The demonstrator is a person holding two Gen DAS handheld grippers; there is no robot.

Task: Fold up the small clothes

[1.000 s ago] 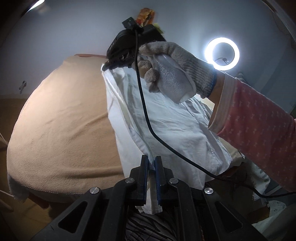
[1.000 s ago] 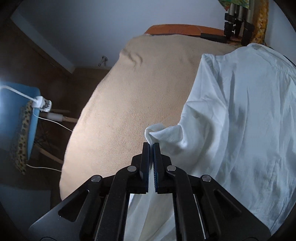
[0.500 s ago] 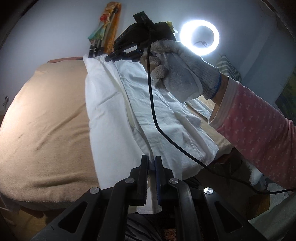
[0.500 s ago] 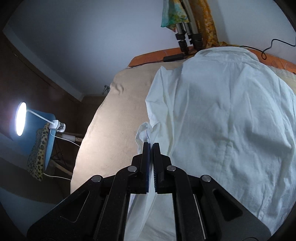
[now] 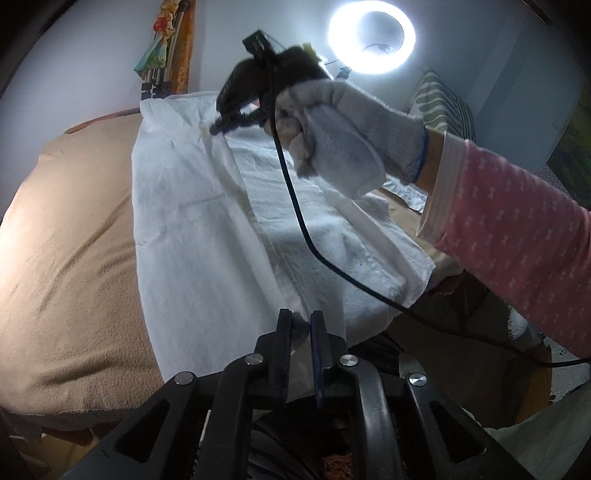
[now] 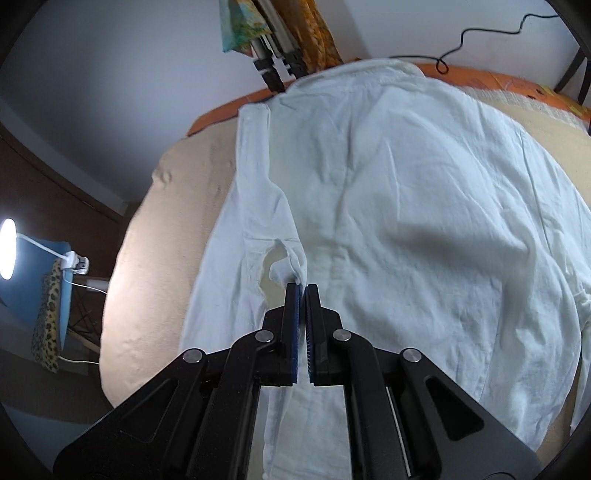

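A white shirt point(image 5: 207, 229) lies spread on a beige towel-covered table point(image 5: 62, 236). My left gripper point(image 5: 301, 321) is shut on the shirt's near hem edge. In the right wrist view the shirt point(image 6: 406, 206) lies back up, collar far. My right gripper point(image 6: 303, 290) is shut on a fold of the shirt's left side by the sleeve. The right gripper also shows in the left wrist view point(image 5: 218, 127), held by a gloved hand point(image 5: 347, 133), pinching a long fold that runs across the shirt to my left gripper.
A lit ring light point(image 5: 371, 35) stands behind the table. Tripod legs point(image 6: 273, 70) and a coloured cloth stand at the far edge. A black cable point(image 5: 295, 206) hangs over the shirt. A lamp point(image 6: 7, 251) and leopard-print cloth point(image 6: 46, 321) sit at the left.
Both grippers have carried the shirt's side edge over toward its middle, and the shirt now lies flatter and wider on the table. Both stay shut on the fabric.
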